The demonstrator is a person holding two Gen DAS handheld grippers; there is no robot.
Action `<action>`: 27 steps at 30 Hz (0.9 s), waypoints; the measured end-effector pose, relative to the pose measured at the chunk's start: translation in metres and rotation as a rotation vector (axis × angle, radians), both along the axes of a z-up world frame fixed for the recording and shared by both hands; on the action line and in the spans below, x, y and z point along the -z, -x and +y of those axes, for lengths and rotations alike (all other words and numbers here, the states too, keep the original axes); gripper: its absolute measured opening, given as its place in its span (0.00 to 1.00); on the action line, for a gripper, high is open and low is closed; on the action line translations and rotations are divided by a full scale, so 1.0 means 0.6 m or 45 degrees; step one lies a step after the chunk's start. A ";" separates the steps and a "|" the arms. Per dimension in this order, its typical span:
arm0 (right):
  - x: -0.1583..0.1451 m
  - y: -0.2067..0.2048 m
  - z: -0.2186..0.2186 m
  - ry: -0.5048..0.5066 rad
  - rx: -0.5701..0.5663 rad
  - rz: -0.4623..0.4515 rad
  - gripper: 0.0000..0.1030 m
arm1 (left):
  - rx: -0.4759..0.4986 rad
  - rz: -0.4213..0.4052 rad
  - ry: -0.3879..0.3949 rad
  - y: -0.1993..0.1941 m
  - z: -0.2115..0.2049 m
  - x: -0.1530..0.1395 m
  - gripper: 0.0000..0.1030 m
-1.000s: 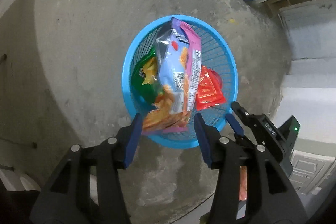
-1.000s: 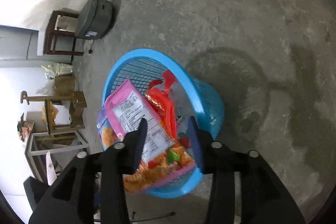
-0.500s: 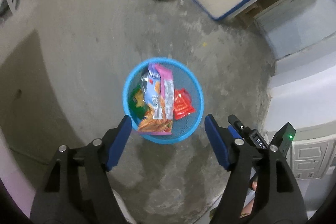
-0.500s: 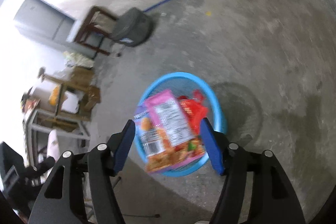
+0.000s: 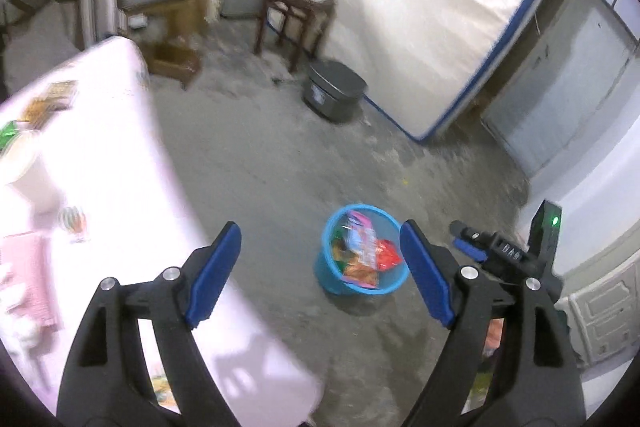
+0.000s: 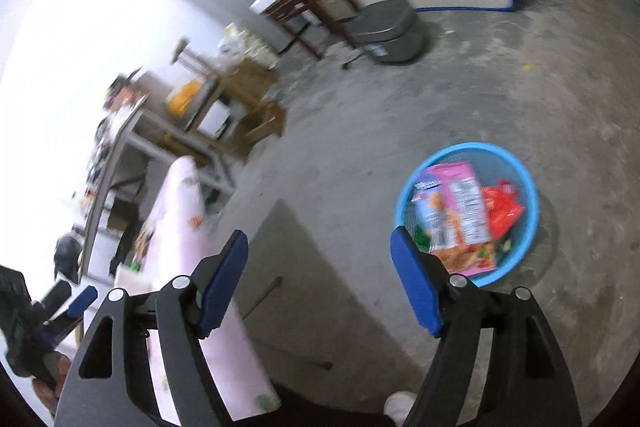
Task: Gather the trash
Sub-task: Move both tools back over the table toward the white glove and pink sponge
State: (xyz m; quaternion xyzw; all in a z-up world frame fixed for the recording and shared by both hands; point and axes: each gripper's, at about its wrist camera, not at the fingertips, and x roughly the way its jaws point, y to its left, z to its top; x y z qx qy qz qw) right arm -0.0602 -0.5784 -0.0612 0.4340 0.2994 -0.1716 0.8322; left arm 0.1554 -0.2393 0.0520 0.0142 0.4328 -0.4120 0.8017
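Concrete floor (image 5: 260,163) spreads between basket (image 5: 362,289) and table edge (image 5: 176,163).

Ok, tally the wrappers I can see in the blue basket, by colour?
Pink-and-blue bag: 1
Red wrapper: 1
Green wrapper: 1
Total: 3 visible in the basket; anything beneath them is hidden.

white characters resembling "das" on black device (image 5: 507,250), right of frame; print on pink packet (image 6: 464,203) illegible.
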 end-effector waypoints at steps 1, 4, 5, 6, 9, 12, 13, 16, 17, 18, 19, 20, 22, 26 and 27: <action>-0.011 -0.013 0.020 -0.001 -0.046 -0.008 0.70 | -0.024 -0.018 0.005 0.000 0.034 -0.003 0.75; -0.037 -0.052 0.077 0.017 -0.169 -0.006 0.70 | -0.142 -0.070 0.014 -0.001 0.147 -0.008 0.76; -0.045 -0.066 0.099 0.020 -0.212 -0.009 0.70 | -0.188 -0.089 0.014 -0.002 0.182 -0.006 0.76; -0.050 -0.078 0.115 0.017 -0.244 -0.012 0.70 | -0.247 -0.109 0.009 -0.004 0.226 -0.003 0.76; -0.062 -0.133 0.183 0.000 -0.365 -0.007 0.71 | -0.409 -0.134 -0.003 -0.014 0.332 0.019 0.76; -0.066 -0.196 0.260 -0.009 -0.497 0.015 0.71 | -0.590 -0.104 -0.061 -0.038 0.421 0.052 0.76; -0.066 -0.223 0.293 -0.012 -0.556 0.028 0.71 | -0.639 -0.083 -0.084 -0.048 0.446 0.065 0.76; -0.060 -0.284 0.378 -0.015 -0.686 0.072 0.71 | -0.742 -0.047 -0.171 -0.077 0.488 0.106 0.76; -0.057 -0.306 0.410 -0.013 -0.732 0.090 0.71 | -0.761 -0.043 -0.193 -0.081 0.496 0.118 0.76; -0.056 -0.319 0.430 -0.011 -0.759 0.105 0.71 | -0.784 -0.036 -0.228 -0.090 0.503 0.130 0.75; -0.054 -0.336 0.459 -0.008 -0.794 0.125 0.71 | -0.793 -0.033 -0.243 -0.093 0.512 0.140 0.76; -0.053 -0.352 0.485 0.001 -0.828 0.140 0.71 | -0.793 -0.025 -0.256 -0.095 0.520 0.148 0.75; -0.052 -0.376 0.520 0.026 -0.862 0.166 0.71 | -0.777 -0.009 -0.293 -0.106 0.520 0.164 0.75; -0.050 -0.406 0.572 0.067 -0.906 0.213 0.71 | -0.759 -0.031 -0.363 -0.115 0.512 0.190 0.71; -0.050 -0.411 0.576 0.072 -0.911 0.218 0.71 | -0.760 -0.036 -0.381 -0.117 0.512 0.194 0.69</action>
